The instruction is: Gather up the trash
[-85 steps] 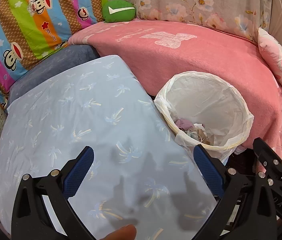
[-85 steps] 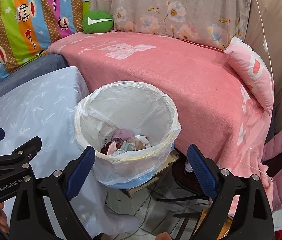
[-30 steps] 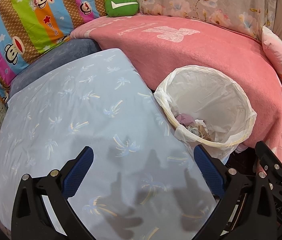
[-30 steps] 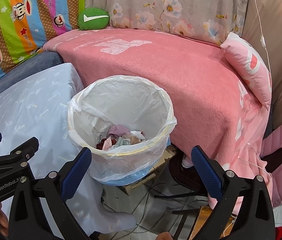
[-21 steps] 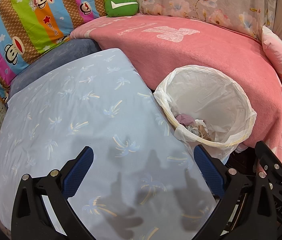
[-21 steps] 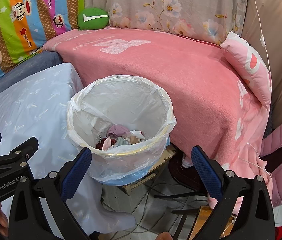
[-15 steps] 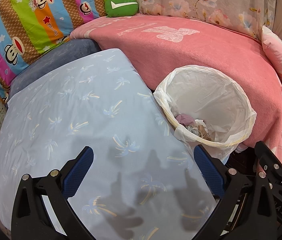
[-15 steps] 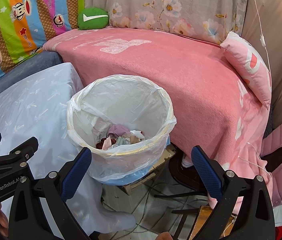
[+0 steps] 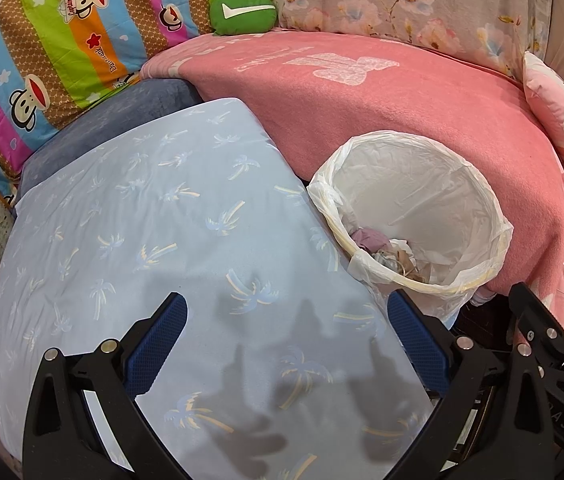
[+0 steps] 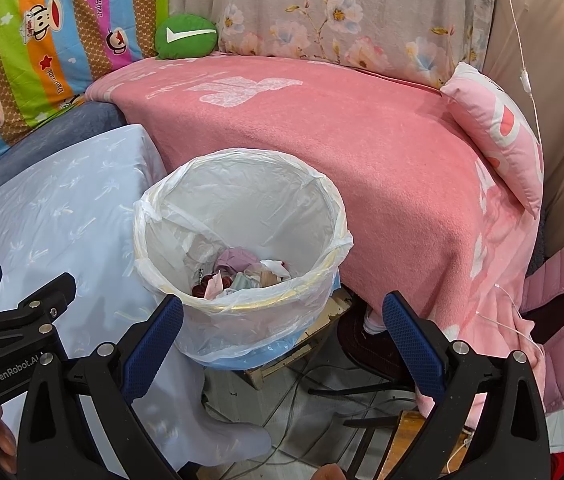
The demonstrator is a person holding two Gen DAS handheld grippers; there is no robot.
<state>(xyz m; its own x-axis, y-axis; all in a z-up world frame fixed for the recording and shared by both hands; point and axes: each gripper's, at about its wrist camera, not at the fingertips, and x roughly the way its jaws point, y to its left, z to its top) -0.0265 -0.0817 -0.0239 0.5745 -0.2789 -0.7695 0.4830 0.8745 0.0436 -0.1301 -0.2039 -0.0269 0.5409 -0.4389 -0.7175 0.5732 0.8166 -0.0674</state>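
A round trash bin (image 10: 338, 220) lined with a white plastic bag stands between the light blue table and the pink bed; it also shows in the left wrist view (image 9: 498, 236). Crumpled trash (image 10: 242, 274) lies at its bottom, also seen in the left wrist view (image 9: 386, 246). My left gripper (image 9: 288, 344) is open and empty above the light blue cloth (image 9: 142, 240). My right gripper (image 10: 282, 340) is open and empty, just in front of the bin. No loose trash shows on the cloth.
A pink blanket (image 10: 342, 132) covers the bed behind the bin. A green cushion (image 9: 242, 12), a striped monkey-print pillow (image 9: 62, 32) and a pink pillow (image 10: 498, 132) lie around it. Cables and a wooden stool (image 10: 302, 352) are on the floor under the bin.
Both views have risen and pulled back slightly over the last few seconds; a fingertip at the bottom of the left view is gone. In the last second almost nothing moved.
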